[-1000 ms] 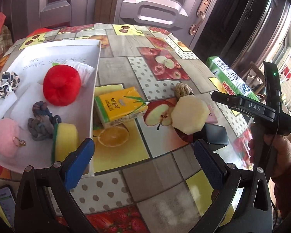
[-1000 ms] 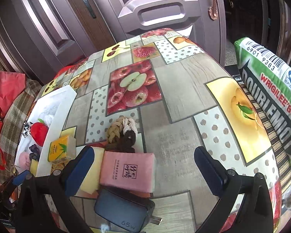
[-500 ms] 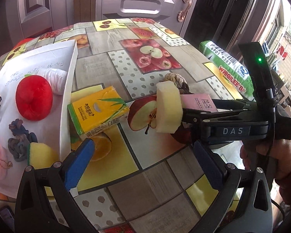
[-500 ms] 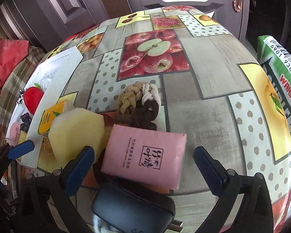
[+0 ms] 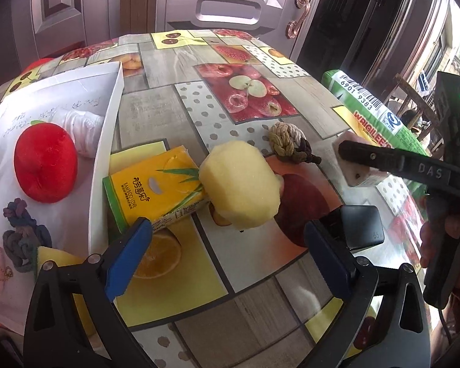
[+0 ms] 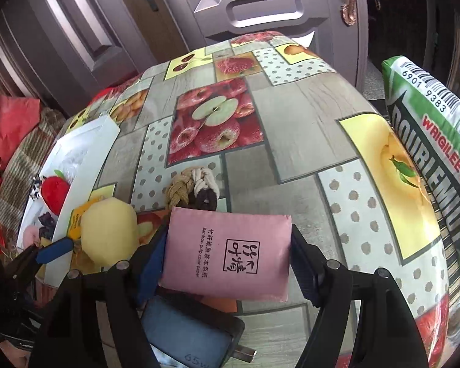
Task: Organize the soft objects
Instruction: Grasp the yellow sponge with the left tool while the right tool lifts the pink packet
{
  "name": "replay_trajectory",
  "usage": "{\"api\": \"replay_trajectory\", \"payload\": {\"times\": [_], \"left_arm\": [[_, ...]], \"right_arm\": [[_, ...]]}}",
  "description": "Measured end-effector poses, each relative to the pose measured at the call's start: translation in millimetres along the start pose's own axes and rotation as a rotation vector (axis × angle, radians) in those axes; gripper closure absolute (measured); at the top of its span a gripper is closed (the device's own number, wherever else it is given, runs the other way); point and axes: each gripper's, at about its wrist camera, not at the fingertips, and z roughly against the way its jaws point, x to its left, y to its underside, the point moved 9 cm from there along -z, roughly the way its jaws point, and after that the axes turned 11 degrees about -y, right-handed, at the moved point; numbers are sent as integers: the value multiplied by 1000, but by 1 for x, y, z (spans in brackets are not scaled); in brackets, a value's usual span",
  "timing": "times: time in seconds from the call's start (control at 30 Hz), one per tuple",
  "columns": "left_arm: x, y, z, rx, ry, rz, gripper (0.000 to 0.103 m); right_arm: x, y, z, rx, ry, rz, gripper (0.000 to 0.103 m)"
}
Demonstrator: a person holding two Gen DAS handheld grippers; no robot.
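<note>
My right gripper (image 6: 227, 263) is shut on a pink tissue pack (image 6: 227, 260) and holds it above the table; the pack's end shows in the left wrist view (image 5: 357, 170). My left gripper (image 5: 227, 257) is open and empty, its blue pads (image 5: 128, 257) just short of a pale yellow sponge (image 5: 240, 188) on the table, also seen in the right wrist view (image 6: 109, 233). A braided beige-and-brown hair tie (image 5: 288, 144) lies behind the sponge. A yellow tissue box (image 5: 150, 188) sits left of the sponge.
A white tray (image 5: 107, 122) on the left holds a red plush apple (image 5: 46, 165), a dark braided tie (image 5: 24, 239), a yellow sponge and a pink pouf. A black charger (image 5: 357, 227) lies at the right. A green Doublemint cushion (image 6: 429, 141) borders the table's right edge.
My right gripper has closed on the pink tissue pack and lifted it. The pale yellow sponge has tipped over toward the yellow tissue box. My left gripper has moved closer to the sponge.
</note>
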Motion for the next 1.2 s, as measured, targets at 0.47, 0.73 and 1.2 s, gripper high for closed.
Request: {"api": "replay_trajectory", "payload": {"times": [0.47, 0.73, 1.2], "left_arm": [[-12, -32, -53, 64, -79, 2, 3], [-21, -31, -42, -11, -89, -92, 47], [-13, -33, 75, -177, -65, 67, 47]], "right_arm": [[-5, -8, 37, -89, -74, -88, 29], [-7, -13, 46, -120, -86, -105, 29], [59, -41, 106, -286, -161, 24, 29]]}}
